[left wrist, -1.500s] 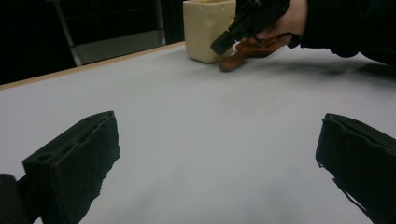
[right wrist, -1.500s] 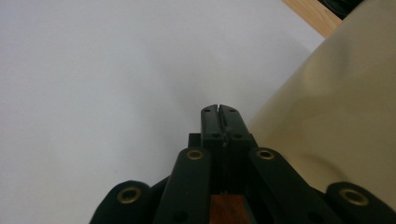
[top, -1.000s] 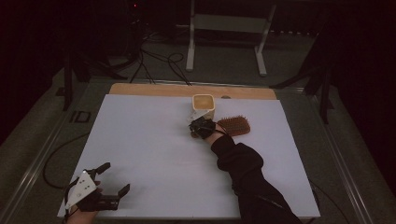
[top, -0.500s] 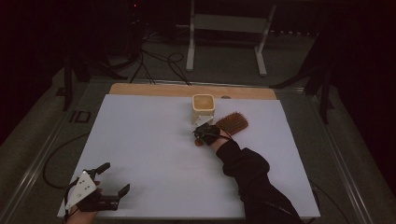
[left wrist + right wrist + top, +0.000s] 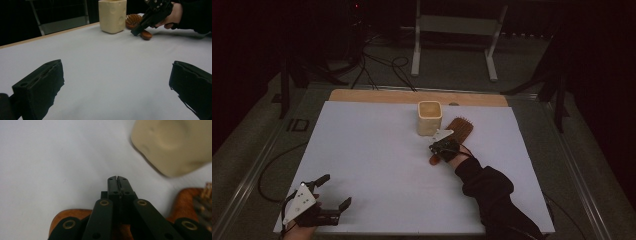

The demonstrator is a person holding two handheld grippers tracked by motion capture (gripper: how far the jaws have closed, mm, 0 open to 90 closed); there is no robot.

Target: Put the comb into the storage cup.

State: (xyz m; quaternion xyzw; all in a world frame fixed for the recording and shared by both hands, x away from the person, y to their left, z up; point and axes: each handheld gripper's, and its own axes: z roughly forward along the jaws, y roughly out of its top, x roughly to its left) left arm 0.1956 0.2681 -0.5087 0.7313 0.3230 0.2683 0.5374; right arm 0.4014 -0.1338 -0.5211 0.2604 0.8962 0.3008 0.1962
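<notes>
White table (image 5: 377, 165) — cream cup (image 5: 429, 118), contents unseen — wooden hairbrush (image 5: 458, 131) beside it.

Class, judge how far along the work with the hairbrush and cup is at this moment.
Done: nothing visible; the hairbrush lies flat beside the cup. In hand: the right gripper, jaws shut, sits over the handle. Left: grasping and moving it; the left gripper waits open.

Both grippers are black. The left gripper (image 5: 333, 197) carries a grey three-cornered plate with dark dots; its thick jaws look foam-padded. The right gripper (image 5: 117, 179) has brass-ringed screws along slim linked arms. A black sleeve (image 5: 492, 197) covers the forearm.
</notes>
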